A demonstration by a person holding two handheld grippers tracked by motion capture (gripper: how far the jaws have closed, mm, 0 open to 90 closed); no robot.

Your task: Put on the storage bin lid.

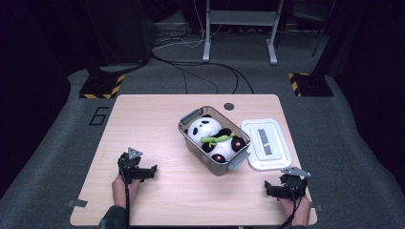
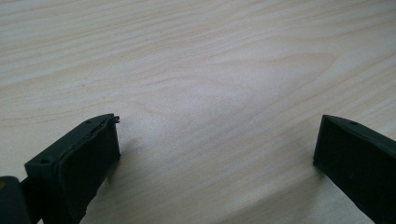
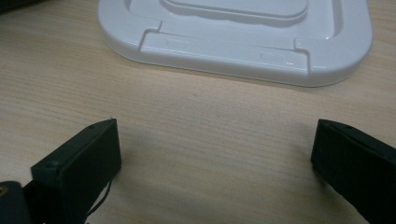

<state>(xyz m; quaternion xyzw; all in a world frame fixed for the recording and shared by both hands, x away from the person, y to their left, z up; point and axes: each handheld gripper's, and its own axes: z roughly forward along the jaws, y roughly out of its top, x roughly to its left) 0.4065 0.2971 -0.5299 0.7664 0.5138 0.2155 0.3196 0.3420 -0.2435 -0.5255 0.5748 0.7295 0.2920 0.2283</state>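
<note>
white rectangular plastic lid (image 1: 265, 144) flat on pale wooden table (image 1: 143, 124), just right of grey metal box (image 1: 193, 149) holding panda plush (image 1: 215, 138) | right gripper (image 3: 212, 154) near lid, jaws apart, empty | left gripper (image 2: 215, 149) jaws apart, bare table | risk: flat lid slips from pinch, or snags plush when seated

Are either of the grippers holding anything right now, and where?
Nothing is held: left gripper and right gripper both stand open over bare table.
</note>
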